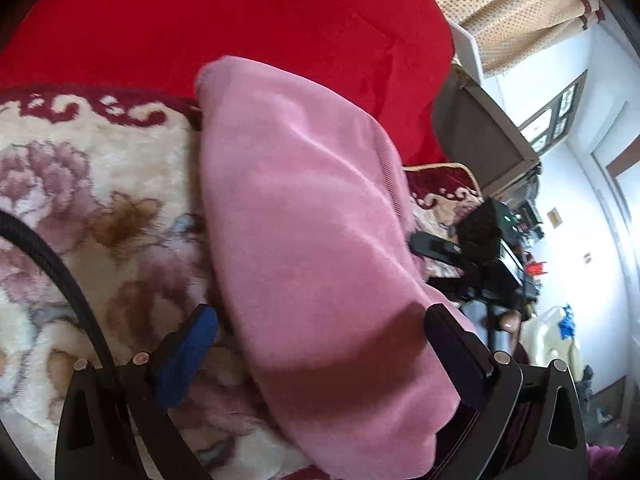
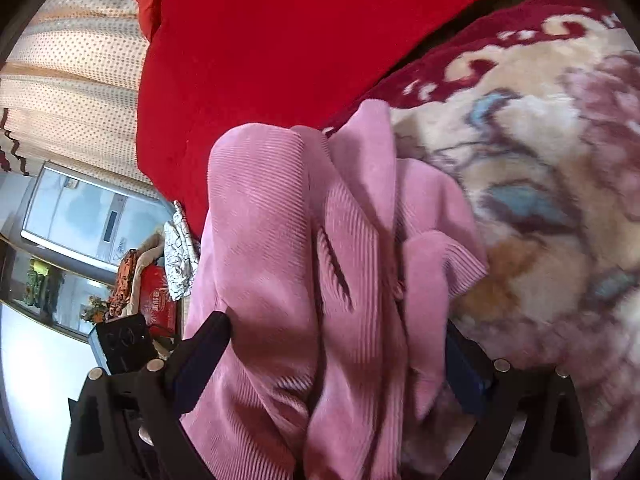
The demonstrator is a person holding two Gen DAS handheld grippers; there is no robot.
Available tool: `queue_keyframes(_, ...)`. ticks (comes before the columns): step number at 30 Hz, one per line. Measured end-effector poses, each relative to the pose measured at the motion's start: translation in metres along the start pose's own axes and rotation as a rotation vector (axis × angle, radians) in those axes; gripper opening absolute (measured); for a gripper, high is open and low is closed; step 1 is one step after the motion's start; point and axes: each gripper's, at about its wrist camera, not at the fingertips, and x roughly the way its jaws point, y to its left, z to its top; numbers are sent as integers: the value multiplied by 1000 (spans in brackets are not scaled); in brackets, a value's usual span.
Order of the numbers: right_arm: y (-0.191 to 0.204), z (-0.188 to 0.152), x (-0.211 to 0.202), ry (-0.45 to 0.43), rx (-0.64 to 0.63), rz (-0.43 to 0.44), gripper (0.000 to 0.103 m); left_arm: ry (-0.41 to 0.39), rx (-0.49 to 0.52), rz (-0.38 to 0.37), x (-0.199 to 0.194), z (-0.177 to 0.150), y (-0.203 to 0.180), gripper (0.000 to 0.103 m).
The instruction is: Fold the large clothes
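A large pink garment with ribbed trim lies on a floral plush blanket. In the left wrist view my left gripper is open, its fingers standing wide on either side of a thick fold of the pink cloth. In the right wrist view the pink garment is bunched in ribbed folds. My right gripper is open, with the bunched cloth lying between its spread fingers. The far ends of the garment are hidden.
A red quilt lies behind the garment, also in the right wrist view. A dotted beige curtain hangs at the far side. A black cable crosses the lower left. A glass cabinet and clutter stand at the left.
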Motion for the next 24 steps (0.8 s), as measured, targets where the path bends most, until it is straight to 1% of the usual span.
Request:
queue_keyframes(2,3,4,7,13,-17,9,100,16,-1,-19,6,0,-2,103)
queue_keyframes(8,11,4,16,60,-70,17,99,11,-23,-54,9,2,0,103)
queue_keyframes(10,15,2,17,60,-84,18,92,-4,-35,-63,9,2,1,103)
queue_keyframes(11,17,1,18,61,-89,13,91,-13,-27,-59,9,1,-2,103)
queue_keyframes(16,32,-6,14,37,-117,-9,78,-50,41,-9,4,-1,-14,96)
queue_keyframes(21,53,-14,8,-9,-149,-37,71,-82,55,1,-3,0,-16,91)
queue_keyframes(24,66,-18,6,-30,-174,-39,70,-100,60,3,-11,1,-18,89)
